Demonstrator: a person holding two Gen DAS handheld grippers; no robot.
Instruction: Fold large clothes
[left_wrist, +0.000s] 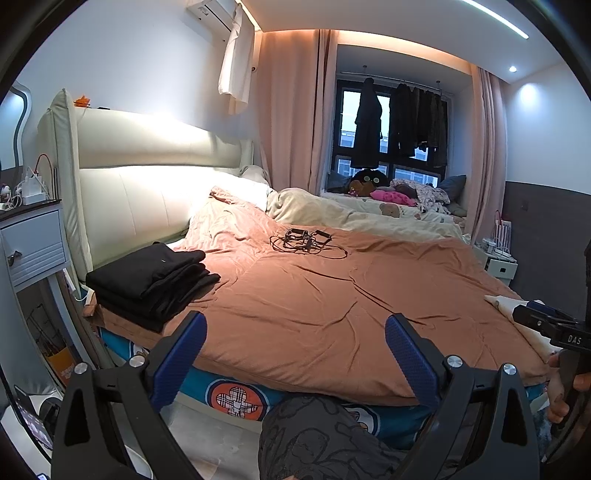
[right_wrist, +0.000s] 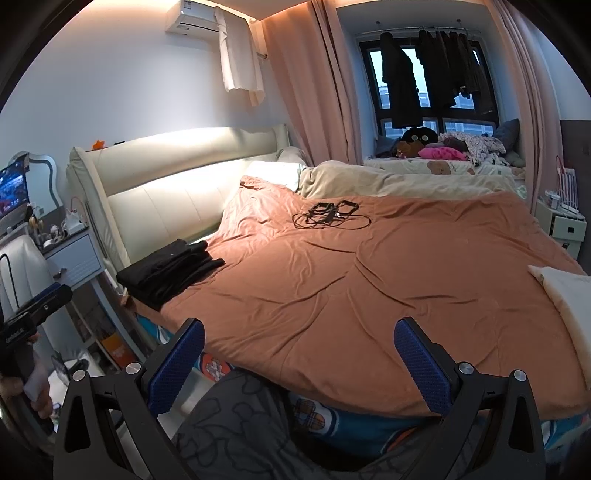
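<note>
A stack of folded black clothes (left_wrist: 151, 280) lies at the near left corner of the bed on the orange duvet (left_wrist: 332, 295); it also shows in the right wrist view (right_wrist: 170, 271). My left gripper (left_wrist: 295, 354) is open and empty, held above the near bed edge, right of the stack. My right gripper (right_wrist: 299, 354) is open and empty over the duvet's (right_wrist: 369, 288) near edge. A cream garment (right_wrist: 565, 291) lies at the bed's right edge; it also shows in the left wrist view (left_wrist: 506, 304).
A tangle of black cables (left_wrist: 306, 242) lies mid-bed. A padded headboard (left_wrist: 147, 173) and a nightstand (left_wrist: 33, 240) stand at left. Beige bedding (left_wrist: 332, 212) lies at the far side. Dark clothes (left_wrist: 402, 122) hang at the window. My patterned trouser leg (left_wrist: 317, 439) is below.
</note>
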